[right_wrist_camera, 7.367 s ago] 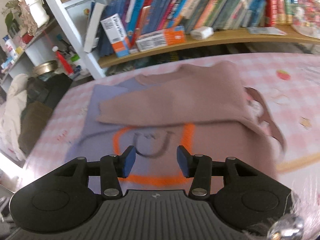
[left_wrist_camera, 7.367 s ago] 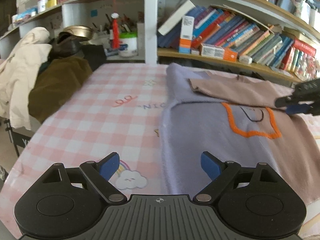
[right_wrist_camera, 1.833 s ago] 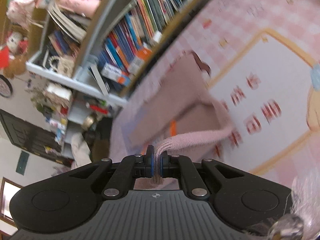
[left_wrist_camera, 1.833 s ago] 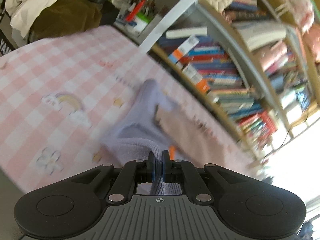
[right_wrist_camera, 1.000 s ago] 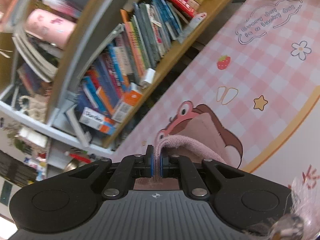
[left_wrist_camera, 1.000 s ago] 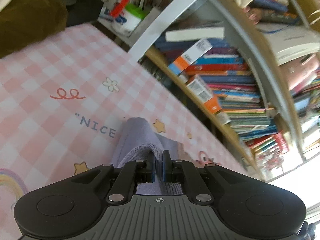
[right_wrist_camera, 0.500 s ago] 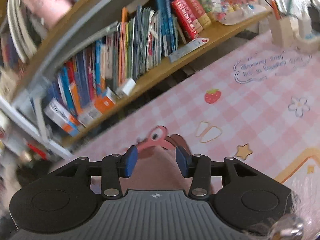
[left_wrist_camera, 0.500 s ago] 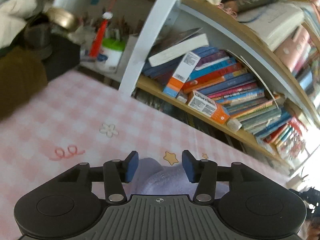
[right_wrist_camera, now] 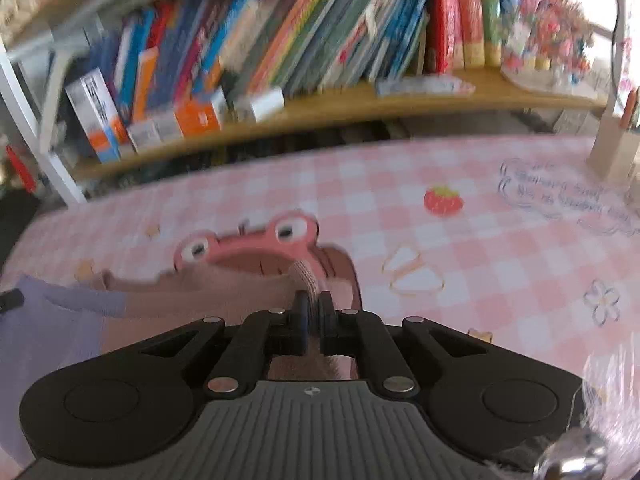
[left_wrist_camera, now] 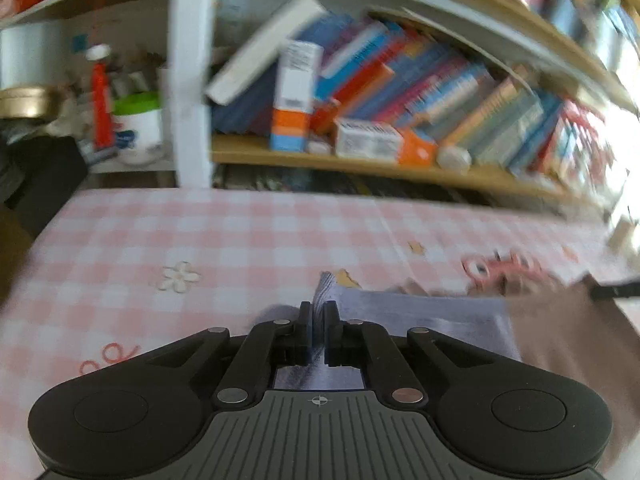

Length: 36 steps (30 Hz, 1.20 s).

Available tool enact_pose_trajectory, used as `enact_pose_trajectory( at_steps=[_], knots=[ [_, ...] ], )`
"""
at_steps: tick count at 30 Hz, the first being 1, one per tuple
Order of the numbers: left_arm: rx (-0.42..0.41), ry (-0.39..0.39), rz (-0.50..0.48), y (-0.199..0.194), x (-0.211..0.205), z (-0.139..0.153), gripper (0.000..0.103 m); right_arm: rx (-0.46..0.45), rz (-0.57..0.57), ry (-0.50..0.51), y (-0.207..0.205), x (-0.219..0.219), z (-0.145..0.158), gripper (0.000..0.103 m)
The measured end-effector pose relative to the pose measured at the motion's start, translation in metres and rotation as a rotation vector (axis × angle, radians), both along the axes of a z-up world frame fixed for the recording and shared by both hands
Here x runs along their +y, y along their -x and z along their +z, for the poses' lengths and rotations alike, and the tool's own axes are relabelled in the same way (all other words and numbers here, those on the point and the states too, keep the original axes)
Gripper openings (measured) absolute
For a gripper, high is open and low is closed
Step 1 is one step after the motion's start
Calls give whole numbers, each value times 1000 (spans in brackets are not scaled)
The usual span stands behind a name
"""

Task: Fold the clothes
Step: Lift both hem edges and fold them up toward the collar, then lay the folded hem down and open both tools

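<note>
The left tongs (left_wrist_camera: pixel 318 320) are clamped on a raised corner of the sweater (left_wrist_camera: pixel 420 314), pinching its lavender edge between the two fingers close to the pink-checked worktop (left_wrist_camera: pixel 200 240). From that pinch the lavender cloth runs rightward along the worktop and meets the garment's dusty-pink half, which fills the lower right of the left wrist view. In the right wrist view the same lavender part lies at the far left, the dusty-pink part spreads toward the middle, and the right tongs (right_wrist_camera: pixel 313 312) are closed on a ribbed pink edge of the sweater (right_wrist_camera: pixel 208 292) that stands up between the fingers. Just beyond that grip a pink frog figure (right_wrist_camera: pixel 248 240) printed on the worktop (right_wrist_camera: pixel 500 248) shows. A bookshelf (right_wrist_camera: pixel 360 100) packed with books runs behind the worktop.
</note>
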State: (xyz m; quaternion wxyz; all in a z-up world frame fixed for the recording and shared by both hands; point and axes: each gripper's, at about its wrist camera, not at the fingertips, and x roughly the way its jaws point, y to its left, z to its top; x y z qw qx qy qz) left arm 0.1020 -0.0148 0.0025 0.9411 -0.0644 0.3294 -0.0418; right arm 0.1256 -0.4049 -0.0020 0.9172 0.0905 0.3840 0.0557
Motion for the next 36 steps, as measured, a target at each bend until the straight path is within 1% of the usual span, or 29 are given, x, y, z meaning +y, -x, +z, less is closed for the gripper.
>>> enact_pose_trajectory(
  at_steps=[1,2,3,5,6,7,9,10,11,13,15,16,18,22,23,24,25,26,27,32,34,36],
  knots=[
    [13,17,21,-2,5,-4,4,-19,-12,-5,3,-2,3,4],
    [40,21,29,-6,7,-11,4,-18,-27,-8,2,-4,2,4],
    [71,22,33,-11,8,-18,4,8,-38,-5,-2,-4,-6,4],
    [93,4,29,-15,6,-27,5,44,-58,-1,-9,-2,-19,4],
    [91,-4,27,-16,4,-29,5,53,-66,1,-11,-1,-25,4],
    [90,-4,27,-16,4,-29,5,40,-73,-1,-12,0,-27,4],
    [88,5,27,-16,6,-30,6,43,-62,6,-14,0,-27,5],
    [87,17,26,-16,7,-30,7,44,-56,9,-15,0,-27,5],
    [86,30,25,-16,9,-31,10,50,-51,8,-16,-1,-27,5],
    [88,59,24,-16,13,-30,10,61,-53,4,-17,-2,-24,8],
    [90,89,27,-15,16,-26,10,52,-55,6,-12,-2,-19,12],
    [80,88,28,-11,16,-22,11,47,-55,7,-10,-1,-16,15],
    [55,77,30,-4,15,-14,11,34,-51,21,-4,0,-10,17],
    [11,100,42,17,18,0,11,3,-35,16,12,-2,3,17],
    [7,104,49,23,19,2,14,-3,-32,14,17,-3,5,17],
    [7,104,57,29,20,4,20,-9,-29,11,23,-4,7,19],
    [7,103,67,36,21,6,23,-15,-27,7,30,-5,9,23],
    [7,102,74,42,22,7,29,-19,-23,3,35,-5,11,24],
    [7,101,80,48,22,8,33,-22,-18,2,42,-5,12,26],
    [20,104,101,79,19,9,33,-31,13,19,72,-4,15,28],
    [30,103,109,90,15,8,34,-33,21,22,84,-5,15,31],
    [34,102,114,100,11,8,34,-33,24,18,95,-7,15,32]
  ],
)
